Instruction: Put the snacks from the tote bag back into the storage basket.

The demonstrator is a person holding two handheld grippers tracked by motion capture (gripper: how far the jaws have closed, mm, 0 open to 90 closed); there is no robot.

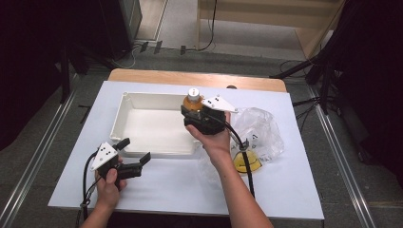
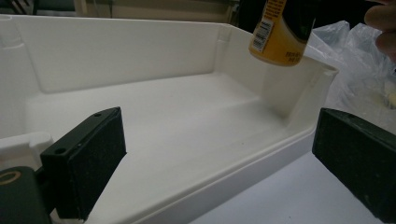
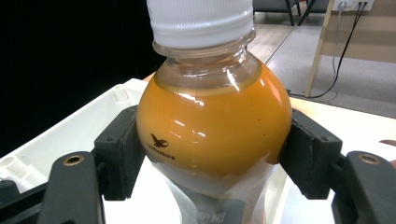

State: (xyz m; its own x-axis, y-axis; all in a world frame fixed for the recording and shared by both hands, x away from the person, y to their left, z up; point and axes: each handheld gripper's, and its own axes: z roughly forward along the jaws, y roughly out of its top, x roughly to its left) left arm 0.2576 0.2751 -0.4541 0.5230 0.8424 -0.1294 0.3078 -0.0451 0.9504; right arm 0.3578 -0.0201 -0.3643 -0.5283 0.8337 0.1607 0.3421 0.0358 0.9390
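Your right tool (image 1: 198, 112) gripped the round orange juice bottle with a white cap (image 1: 192, 100) above the right edge of the white plastic tray (image 1: 138, 100). You needed to keep it upright and lower it slowly. Your left tool (image 1: 135, 154) waited open by the tray's near edge. The tray had lots of free room.

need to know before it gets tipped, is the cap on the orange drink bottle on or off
On. The white ribbed cap sits on the neck of the bottle, which the right gripper holds upright above the white tray.
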